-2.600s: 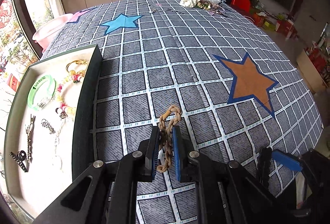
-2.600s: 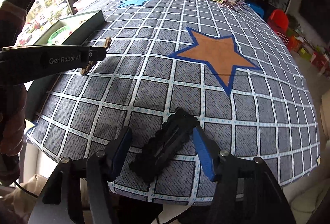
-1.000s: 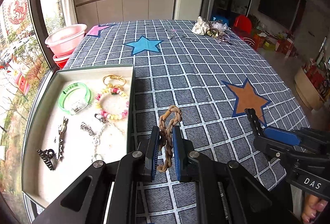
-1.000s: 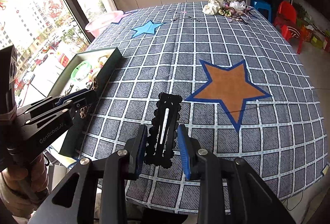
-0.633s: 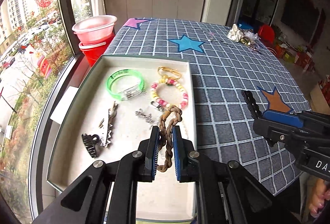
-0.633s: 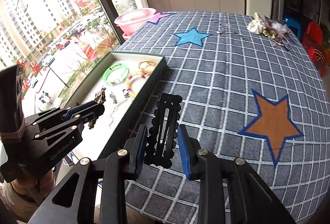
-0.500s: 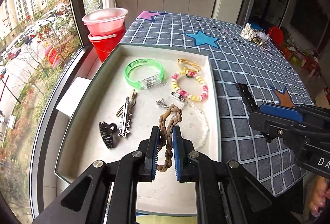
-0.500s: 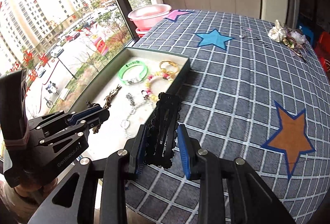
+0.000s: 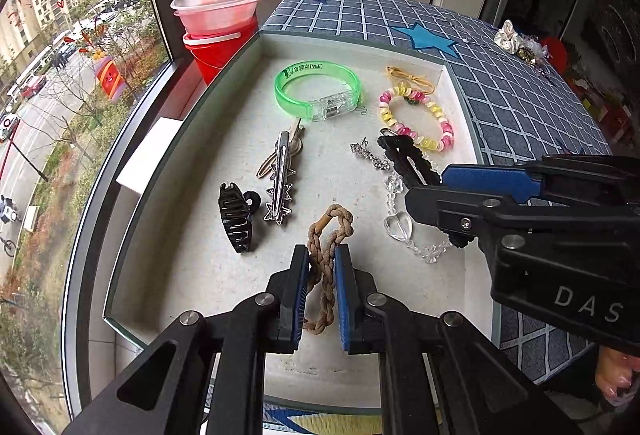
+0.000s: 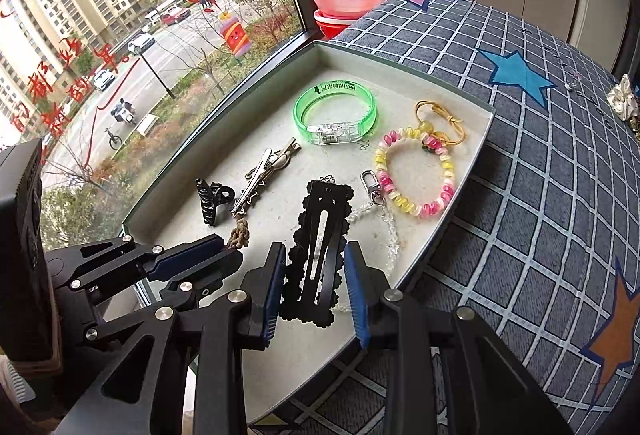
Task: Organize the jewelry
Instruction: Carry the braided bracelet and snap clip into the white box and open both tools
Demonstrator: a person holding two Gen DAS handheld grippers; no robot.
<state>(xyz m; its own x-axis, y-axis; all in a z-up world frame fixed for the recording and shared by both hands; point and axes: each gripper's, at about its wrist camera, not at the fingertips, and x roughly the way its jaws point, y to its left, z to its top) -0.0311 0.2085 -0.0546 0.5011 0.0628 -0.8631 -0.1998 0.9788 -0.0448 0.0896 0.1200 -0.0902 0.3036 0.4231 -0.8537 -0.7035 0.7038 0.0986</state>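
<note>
1. Left gripper (image 9: 321, 277): closed on a brown braided cord bracelet (image 9: 325, 255), held over the near part of the tray (image 9: 188, 139).
2. Right gripper (image 10: 314, 285): clamped on a black scalloped hair clip (image 10: 318, 247), held above the tray's near right side.
3. Lying in the tray: green bangle (image 9: 318, 91) far, beaded bracelet (image 9: 416, 123) far right, silver star clip (image 9: 280, 179) and black claw clip (image 9: 236, 217) left of centre, clear bead chain with heart (image 9: 400, 225) right.
4. Beyond the tray's far left corner: pink basin on a red bucket (image 9: 218, 23).
</note>
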